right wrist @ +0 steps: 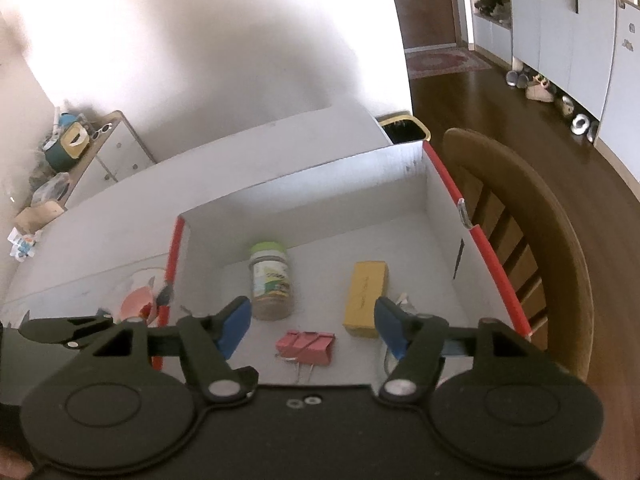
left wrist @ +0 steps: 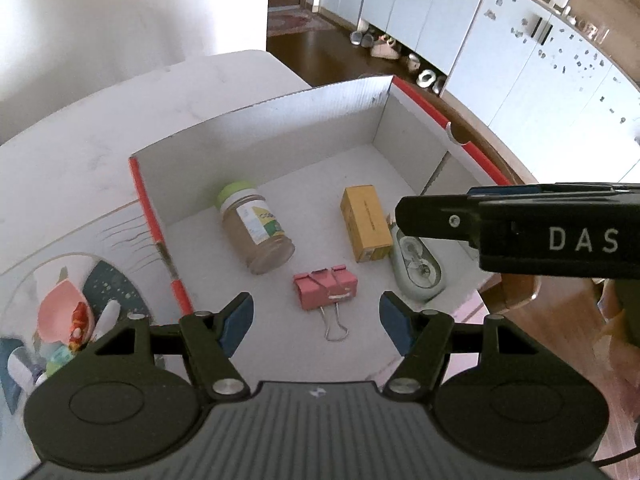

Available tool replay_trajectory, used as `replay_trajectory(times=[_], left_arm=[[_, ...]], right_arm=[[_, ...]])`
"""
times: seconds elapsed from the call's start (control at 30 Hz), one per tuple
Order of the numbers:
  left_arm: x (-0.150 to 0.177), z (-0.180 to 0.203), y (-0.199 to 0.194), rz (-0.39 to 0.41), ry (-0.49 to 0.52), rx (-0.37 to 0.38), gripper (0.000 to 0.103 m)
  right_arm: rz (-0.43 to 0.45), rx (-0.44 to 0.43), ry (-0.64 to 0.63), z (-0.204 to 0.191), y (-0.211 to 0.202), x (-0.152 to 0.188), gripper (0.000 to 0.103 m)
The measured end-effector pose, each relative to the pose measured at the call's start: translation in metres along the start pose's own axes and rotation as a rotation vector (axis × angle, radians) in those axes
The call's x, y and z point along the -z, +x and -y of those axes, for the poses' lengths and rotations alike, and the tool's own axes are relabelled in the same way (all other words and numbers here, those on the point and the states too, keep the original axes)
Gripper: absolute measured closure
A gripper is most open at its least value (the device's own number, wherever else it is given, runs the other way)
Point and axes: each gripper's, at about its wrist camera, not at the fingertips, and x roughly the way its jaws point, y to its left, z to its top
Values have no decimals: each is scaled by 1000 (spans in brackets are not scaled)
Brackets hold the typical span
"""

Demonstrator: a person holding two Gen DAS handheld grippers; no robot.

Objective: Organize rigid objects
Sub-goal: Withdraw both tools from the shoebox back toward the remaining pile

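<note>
With both hand-held grippers wide and empty, we see the pink binder clip (left wrist: 325,291) just ahead of the left hand-held gripper (left wrist: 316,322), its wire handles pointing back toward us, nearer than the right hand-held gripper (right wrist: 312,326).

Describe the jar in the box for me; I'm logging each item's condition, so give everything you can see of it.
The jar looks like clear plastic or glass, filled with a brownish powder or paste, closed by a pale green screw lid. A white, green and yellow label wraps its middle; the print is unreadable. It lies on its side on the white floor of the box, lid towards the far wall, base towards the cameras. Nothing else touches it: the pink binder clip and the yellow carton lie apart from it.
</note>
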Motion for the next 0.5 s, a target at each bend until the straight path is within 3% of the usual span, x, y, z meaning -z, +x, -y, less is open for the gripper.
replay_trajectory(times=[0.5], left_arm=[[38, -31, -53, 90, 44, 35, 34]], right_arm=[[102, -33, 3, -46, -42, 42, 23]])
